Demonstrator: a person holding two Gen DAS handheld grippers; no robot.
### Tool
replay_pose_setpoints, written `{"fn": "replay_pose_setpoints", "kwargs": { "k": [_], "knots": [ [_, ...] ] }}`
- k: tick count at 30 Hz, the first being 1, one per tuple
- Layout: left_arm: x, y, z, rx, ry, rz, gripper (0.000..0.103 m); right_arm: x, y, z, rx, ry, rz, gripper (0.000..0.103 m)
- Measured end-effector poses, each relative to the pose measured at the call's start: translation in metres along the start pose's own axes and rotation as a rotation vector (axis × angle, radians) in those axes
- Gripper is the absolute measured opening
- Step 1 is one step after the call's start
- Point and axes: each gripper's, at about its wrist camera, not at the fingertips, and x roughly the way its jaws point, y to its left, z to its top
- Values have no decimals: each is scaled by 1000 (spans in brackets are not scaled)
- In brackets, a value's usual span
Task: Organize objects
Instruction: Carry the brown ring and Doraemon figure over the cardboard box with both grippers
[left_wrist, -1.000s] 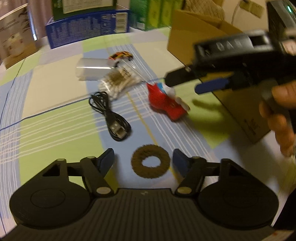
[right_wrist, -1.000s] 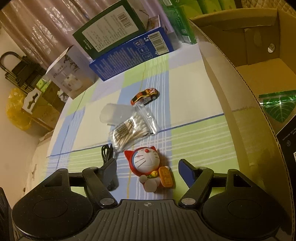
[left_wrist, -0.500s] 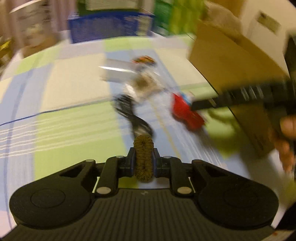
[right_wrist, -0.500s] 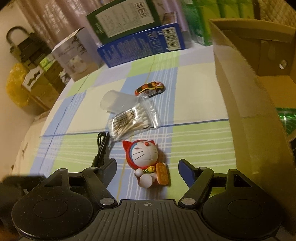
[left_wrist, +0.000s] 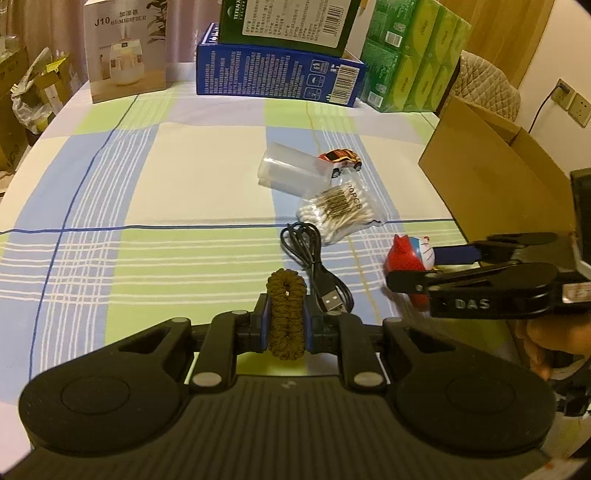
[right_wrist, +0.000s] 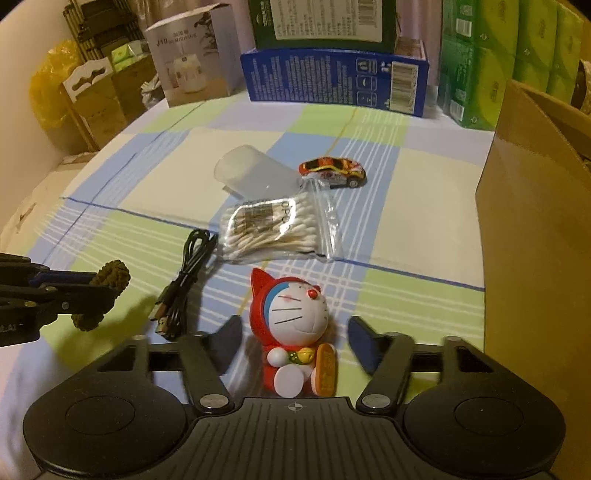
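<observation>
The brown hair tie (left_wrist: 286, 314) is sitting pinched upright between the two fingers of the left gripper (left_wrist: 286, 326), lifted just clear of the checked tablecloth (left_wrist: 110, 206). Just beside it the black cable (left_wrist: 314, 269) is lying coiled. Right of that, the cat figurine (right_wrist: 291, 325) is resting on the cloth between the spread fingers of the right gripper (right_wrist: 293, 341), which are bracketing it without touching. Farther out are lying the bag of cotton swabs (right_wrist: 273, 229), a clear plastic tube (right_wrist: 251, 171) and a toy car (right_wrist: 332, 171); the cardboard box (right_wrist: 535, 236) is standing at the right edge.

The figurine's rounded, glossy head is likely to squirt out or tip if the fingers are closing off-centre. The soft tie, held by a thin band, could slip free on the way toward the box.
</observation>
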Motion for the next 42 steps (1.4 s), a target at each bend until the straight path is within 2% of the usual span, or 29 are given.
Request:
{"fn": "replay_pose_setpoints", "kwargs": {
  "k": [1, 5, 15, 26, 36, 42],
  "knots": [
    [1, 0, 0, 0, 2, -4, 14, 2, 1, 0, -2, 9, 3, 48],
    [1, -1, -1, -2, 5, -17, 14, -2, 0, 1, 34, 11, -9, 40],
    [3, -1, -1, -7, 4, -21, 14, -20, 8, 9, 98, -24, 55, 40],
    [-3, -7, -3, -5, -2, -9, 14, -30, 8, 9, 140, -45, 64, 40],
    [-23, -19, -15, -48, -19, -40, 14, -63, 10, -20, 233, -72, 70, 40],
    [-52, -40, -29, -74, -52, -36, 14, -97, 19, -36, 242, -94, 62, 40]
  ]
}}
